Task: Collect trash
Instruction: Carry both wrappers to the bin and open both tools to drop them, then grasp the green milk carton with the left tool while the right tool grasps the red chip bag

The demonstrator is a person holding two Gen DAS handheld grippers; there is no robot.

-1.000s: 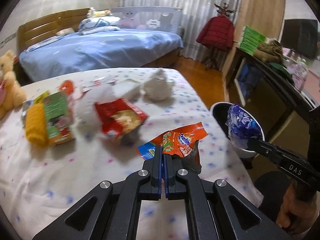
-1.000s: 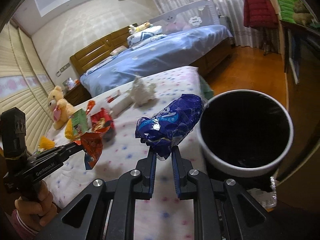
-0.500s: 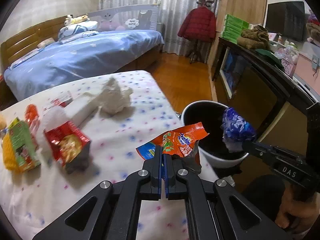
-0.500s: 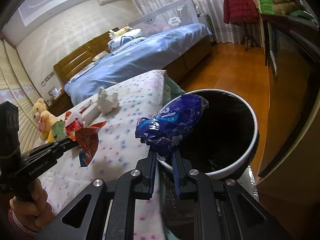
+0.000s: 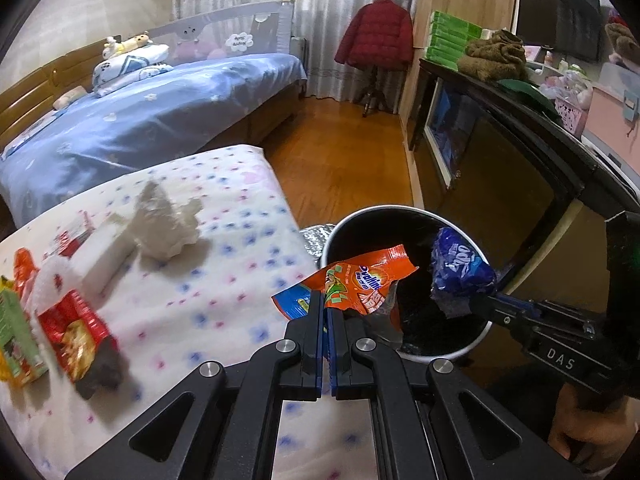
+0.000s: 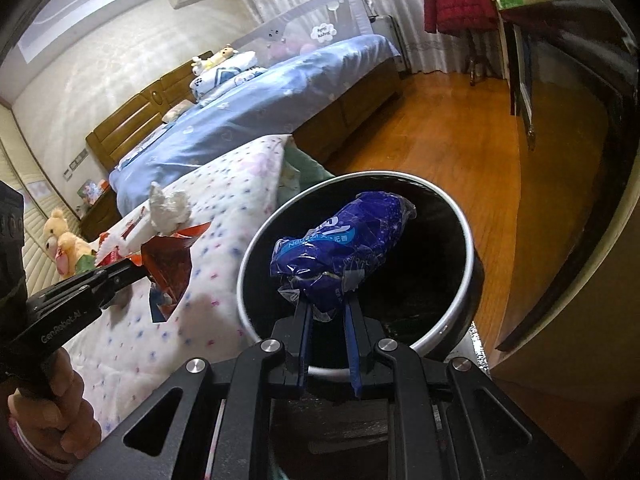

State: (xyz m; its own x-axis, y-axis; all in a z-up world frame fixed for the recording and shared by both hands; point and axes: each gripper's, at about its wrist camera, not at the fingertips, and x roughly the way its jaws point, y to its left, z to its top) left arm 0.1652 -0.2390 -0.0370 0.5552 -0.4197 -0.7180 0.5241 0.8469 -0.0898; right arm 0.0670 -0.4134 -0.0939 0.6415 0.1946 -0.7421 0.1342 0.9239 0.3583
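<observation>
The blue wrapper [image 6: 340, 252] is showing as crinkled glossy plastic, and the orange wrapper [image 5: 360, 284] is gleaming likewise. The bin [image 6: 470, 240] is wearing a smooth pale rim (metal or plastic, unclear). Matt dotted cloth is covering the bed [image 5: 224, 280].

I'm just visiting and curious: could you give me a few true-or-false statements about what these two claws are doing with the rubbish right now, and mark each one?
1. The right claw holds a blue wrapper over the open bin. True.
2. The left claw is empty. False: it is shut on an orange wrapper.
3. The orange wrapper is already lying at the bottom of the bin. False: it is pinched in the left claw at the bin's near edge.
4. A crumpled white tissue lies on the dotted bedspread. True.
5. A red snack packet lies on the bedspread. True.
</observation>
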